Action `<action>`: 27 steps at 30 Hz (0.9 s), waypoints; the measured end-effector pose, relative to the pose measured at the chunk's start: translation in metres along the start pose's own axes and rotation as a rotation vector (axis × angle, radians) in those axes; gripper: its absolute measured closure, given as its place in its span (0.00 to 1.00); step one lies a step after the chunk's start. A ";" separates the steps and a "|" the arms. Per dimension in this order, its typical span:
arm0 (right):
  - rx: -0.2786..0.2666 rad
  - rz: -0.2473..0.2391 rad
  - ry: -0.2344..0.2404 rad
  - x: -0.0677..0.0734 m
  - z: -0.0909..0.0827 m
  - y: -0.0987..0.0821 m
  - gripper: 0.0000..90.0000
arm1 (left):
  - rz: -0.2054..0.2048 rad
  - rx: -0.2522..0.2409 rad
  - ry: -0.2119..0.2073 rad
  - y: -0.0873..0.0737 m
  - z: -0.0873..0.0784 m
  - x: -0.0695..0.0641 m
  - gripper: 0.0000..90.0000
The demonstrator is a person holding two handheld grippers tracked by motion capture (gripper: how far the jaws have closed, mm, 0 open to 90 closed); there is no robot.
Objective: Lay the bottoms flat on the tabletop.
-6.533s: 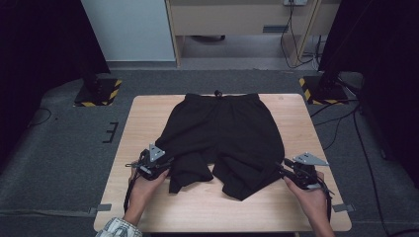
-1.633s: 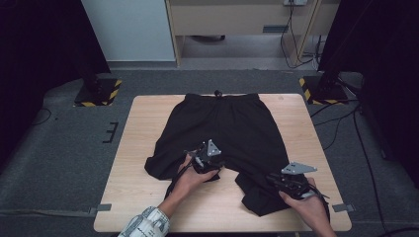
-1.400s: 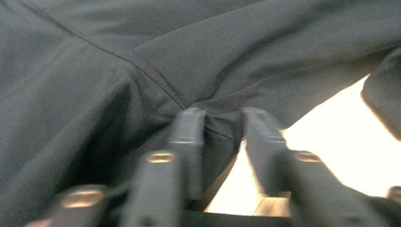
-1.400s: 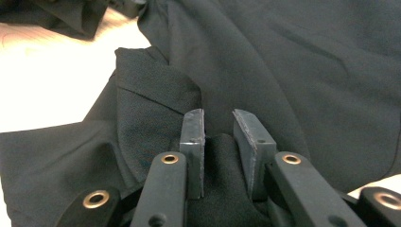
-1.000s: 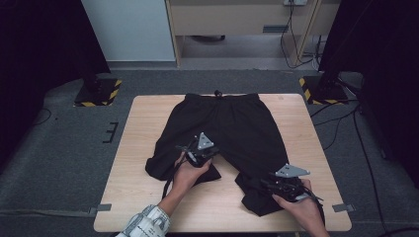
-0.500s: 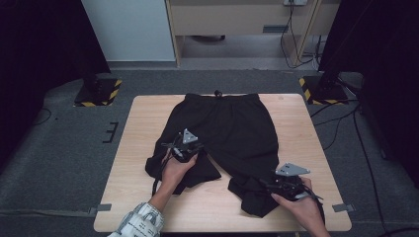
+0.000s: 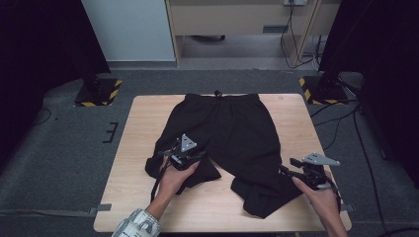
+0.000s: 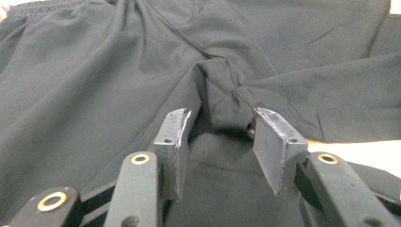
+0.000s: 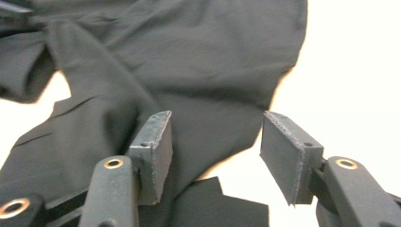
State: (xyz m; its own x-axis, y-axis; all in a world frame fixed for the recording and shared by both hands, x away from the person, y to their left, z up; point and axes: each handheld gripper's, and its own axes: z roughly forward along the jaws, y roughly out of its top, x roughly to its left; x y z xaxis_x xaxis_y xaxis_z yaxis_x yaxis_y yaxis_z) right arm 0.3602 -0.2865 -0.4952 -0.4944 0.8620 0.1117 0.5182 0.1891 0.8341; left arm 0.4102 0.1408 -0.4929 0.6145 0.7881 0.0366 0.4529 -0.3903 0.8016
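Both legs let go, hems turned up.
My right gripper (image 7: pixel 289 173) hangs parted at the near right corner, jaws just narrowing; my left gripper (image 7: pixel 184 157), just reopened, sits empty over the black cotton shorts (image 7: pixel 237 128) mid-table (image 7: pixel 133 197).

The high view looks forward and down on the wooden table (image 7: pixel 148 123) from above the person's side. Each gripper view rides low and close, looking along its jaws; all three share the black shorts (image 7: pixel 237 133) (image 8: pixel 94 71) (image 9: pixel 208 56).
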 end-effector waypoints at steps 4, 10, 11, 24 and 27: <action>0.058 -0.021 -0.071 -0.007 0.013 0.003 0.61 | -0.025 0.005 0.013 -0.007 -0.007 0.000 0.59; 0.140 -0.028 -0.056 -0.006 0.049 0.004 0.55 | -0.030 0.029 0.019 -0.018 -0.011 -0.005 0.57; 0.155 -0.027 -0.060 -0.005 0.053 0.004 0.55 | -0.029 0.030 0.022 -0.019 -0.013 -0.006 0.57; 0.159 0.003 -0.051 -0.004 0.051 0.017 0.98 | -0.022 -0.005 0.010 -0.011 -0.022 -0.010 0.59; 0.087 0.009 -0.030 -0.002 0.036 0.035 0.98 | -0.022 -0.011 -0.014 -0.003 -0.019 -0.011 0.60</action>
State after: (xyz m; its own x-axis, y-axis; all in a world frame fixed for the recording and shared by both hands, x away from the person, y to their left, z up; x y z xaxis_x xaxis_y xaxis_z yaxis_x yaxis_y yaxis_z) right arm 0.4046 -0.2651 -0.4856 -0.4688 0.8774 0.1019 0.5817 0.2198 0.7831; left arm 0.3901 0.1423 -0.4841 0.6139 0.7893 0.0106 0.4593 -0.3681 0.8084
